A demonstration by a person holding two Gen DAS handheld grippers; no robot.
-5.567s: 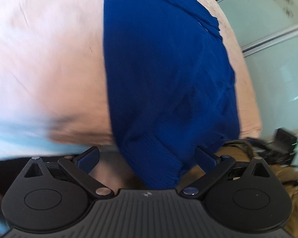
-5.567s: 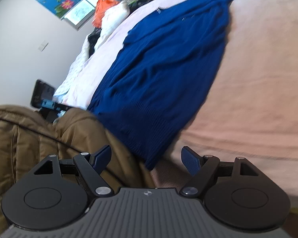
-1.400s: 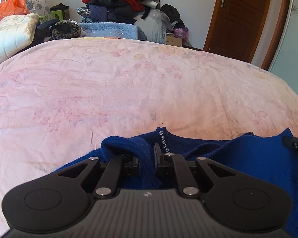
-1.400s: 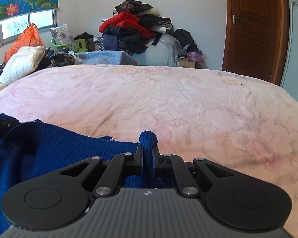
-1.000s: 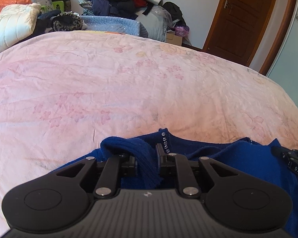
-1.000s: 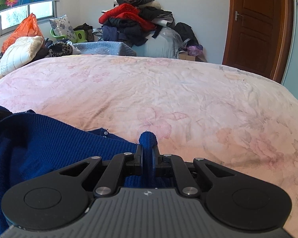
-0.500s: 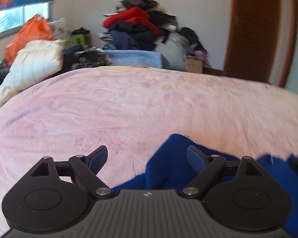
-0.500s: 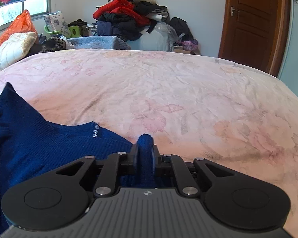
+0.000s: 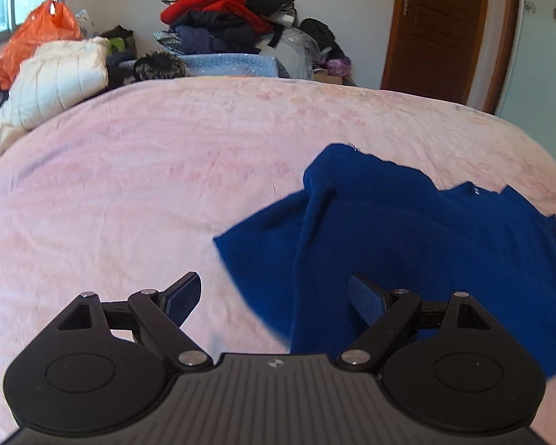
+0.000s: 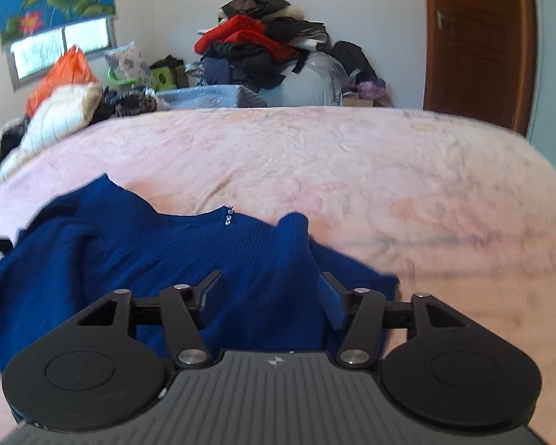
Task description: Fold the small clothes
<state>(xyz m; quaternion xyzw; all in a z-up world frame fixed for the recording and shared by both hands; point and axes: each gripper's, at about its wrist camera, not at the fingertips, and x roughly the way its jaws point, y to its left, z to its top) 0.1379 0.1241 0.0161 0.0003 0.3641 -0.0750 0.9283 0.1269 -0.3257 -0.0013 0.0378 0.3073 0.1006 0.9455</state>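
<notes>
A dark blue knit sweater (image 9: 407, 241) lies spread and rumpled on the pink flowered bed sheet (image 9: 129, 185), its neckline with small shiny studs (image 10: 228, 218) facing away. My left gripper (image 9: 274, 296) stands open just off the sweater's left edge, its right finger over the cloth and nothing pressed between the pads. My right gripper (image 10: 271, 293) hangs over the sweater (image 10: 148, 252) with its jaws opening. A raised fold of cloth sits between the fingers, and the pads do not press it.
Behind the bed rises a pile of clothes (image 10: 263, 44) in red and black. A white padded jacket (image 9: 55, 81) and an orange bag (image 9: 33, 37) lie at the back left. A brown door (image 10: 478, 40) stands at the back right. Bare sheet stretches beyond the sweater.
Both grippers let go of the sweater's upper edge. The left opened first and slid left off the cloth. The right then opened, and the pinched fold now stands loose.
</notes>
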